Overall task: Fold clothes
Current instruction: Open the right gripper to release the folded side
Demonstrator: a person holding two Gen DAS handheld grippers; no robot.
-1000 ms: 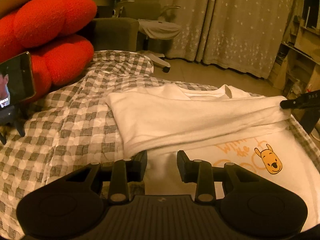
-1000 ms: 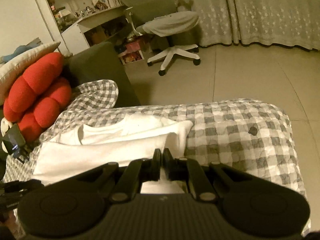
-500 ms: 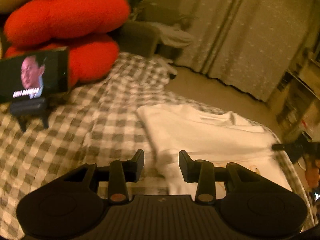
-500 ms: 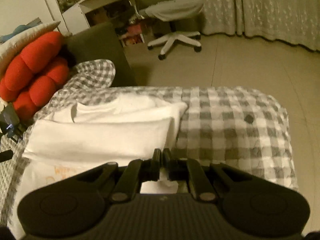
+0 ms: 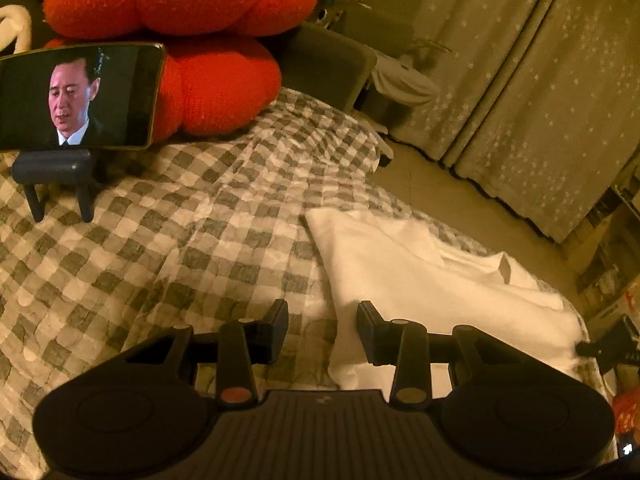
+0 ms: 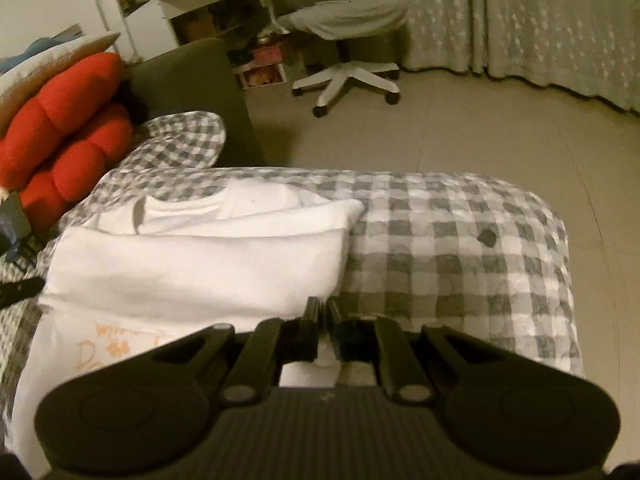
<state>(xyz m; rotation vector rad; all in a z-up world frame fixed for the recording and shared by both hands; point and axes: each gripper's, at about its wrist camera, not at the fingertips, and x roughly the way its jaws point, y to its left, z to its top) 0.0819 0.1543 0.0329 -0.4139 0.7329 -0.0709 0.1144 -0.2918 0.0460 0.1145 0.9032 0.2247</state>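
Left wrist view shows you the checked quilt (image 5: 192, 248) covering the bed, with the white shirt (image 5: 420, 280) spread on its right part, near the bed's foot end. Your right wrist view gives the shirt (image 6: 192, 272) more fully: one side is folded over the body in a long flat band, the collar lies at the far edge, and orange lettering shows on the lower front, partly under the fold. It is smooth, with only soft creases.

Behind the quilt a red cushion (image 5: 192, 40) leans by the headboard, and a phone (image 5: 76, 96) on a small stand sits on the quilt in front of it. A swivel chair (image 6: 348, 48) stands on the floor beyond the bed, before the curtain (image 6: 540, 20).

Your left gripper (image 5: 322, 332) is spread wide and holds nothing; it hangs over the shirt's left edge, one finger above quilt, the other above cloth. Your right gripper (image 6: 322, 320) is pinched nearly together on the shirt's right edge, white cloth showing between the jaws
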